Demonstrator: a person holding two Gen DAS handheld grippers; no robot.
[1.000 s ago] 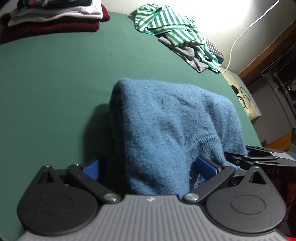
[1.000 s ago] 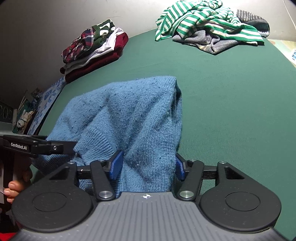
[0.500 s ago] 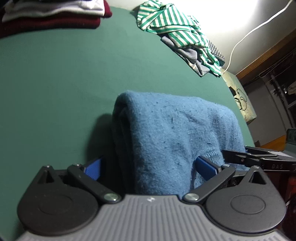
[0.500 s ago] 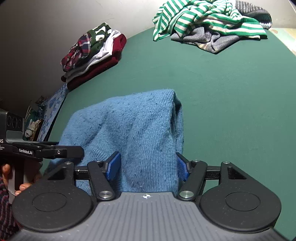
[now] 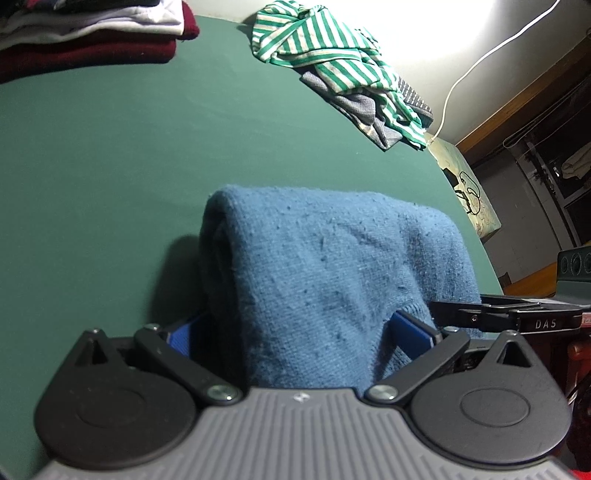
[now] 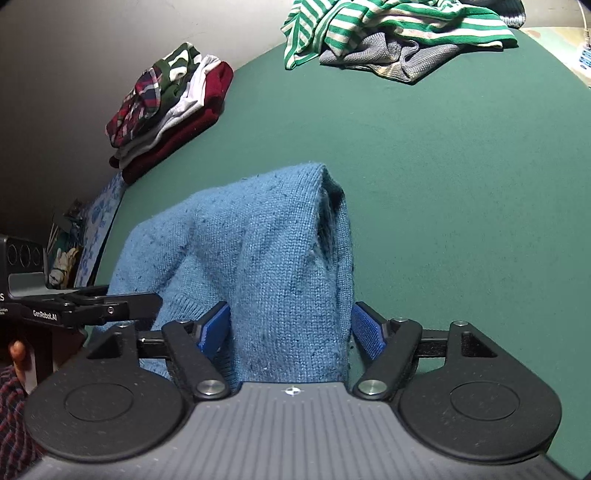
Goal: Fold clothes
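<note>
Holding: blue sweater [image 5: 332,280] is gripped at one near corner by the left hand-held gripper [image 5: 299,332] and at the other by the right hand-held gripper [image 6: 291,325], doubled over, above the green surface [image 5: 110,155].
Stage: carry or lay-down, undetermined.
Technique: both corners are kept level, edges aligned.
Nearby: folded stack [image 6: 166,110]; striped heap [image 6: 388,29].

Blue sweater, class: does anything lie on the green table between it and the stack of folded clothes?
Nothing visible does. The blue sweater hangs between both grippers, and only bare green table shows between it and the folded stack. The striped pile lies off to the side.
</note>
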